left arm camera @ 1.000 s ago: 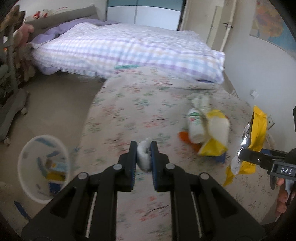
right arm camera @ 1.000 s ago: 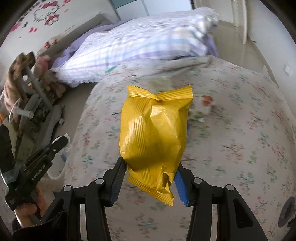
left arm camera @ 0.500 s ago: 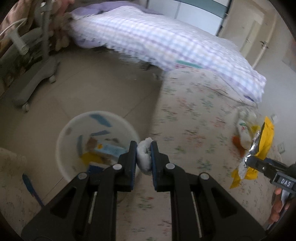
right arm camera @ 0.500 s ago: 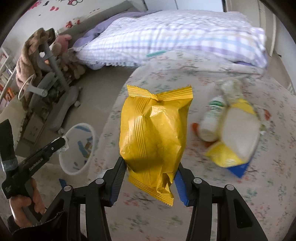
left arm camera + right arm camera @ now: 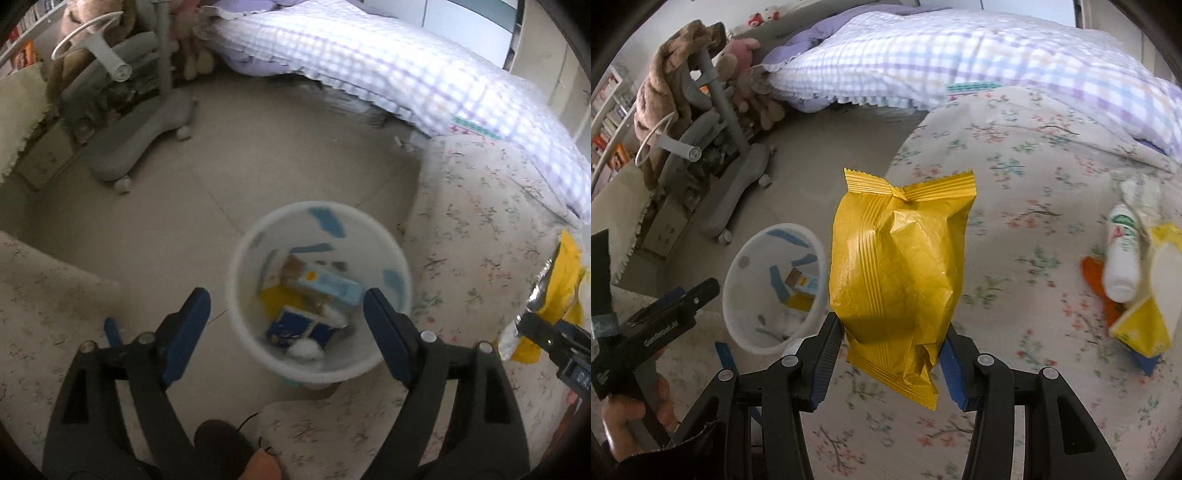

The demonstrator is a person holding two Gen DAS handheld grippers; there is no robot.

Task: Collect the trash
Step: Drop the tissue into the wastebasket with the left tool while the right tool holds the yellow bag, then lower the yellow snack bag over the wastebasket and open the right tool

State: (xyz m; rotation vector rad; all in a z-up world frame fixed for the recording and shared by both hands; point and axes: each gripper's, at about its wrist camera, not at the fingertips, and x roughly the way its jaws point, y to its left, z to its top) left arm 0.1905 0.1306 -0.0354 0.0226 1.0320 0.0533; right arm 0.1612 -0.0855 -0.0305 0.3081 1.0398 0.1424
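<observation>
My left gripper (image 5: 286, 314) is open and empty, right above the white trash bin (image 5: 397, 254) on the floor. A white tissue wad (image 5: 306, 350) lies in the bin with cartons and wrappers. My right gripper (image 5: 888, 343) is shut on a yellow snack bag (image 5: 897, 266), held upright over the floral bed cover. The bag also shows at the right edge of the left wrist view (image 5: 561, 280). The bin shows left of the bag in the right wrist view (image 5: 738, 266).
On the bed (image 5: 1015, 177) lie a white bottle (image 5: 1121, 254), a yellow-white carton (image 5: 1148, 317) and an orange wrapper (image 5: 1093, 273). A grey rolling chair base (image 5: 140, 136) stands on the floor. A checked quilt (image 5: 406, 70) lies beyond.
My left gripper swung from the bed to over the bin, opened, and the tissue wad dropped into the bin. My right gripper kept its hold on the yellow bag and turned towards the bin.
</observation>
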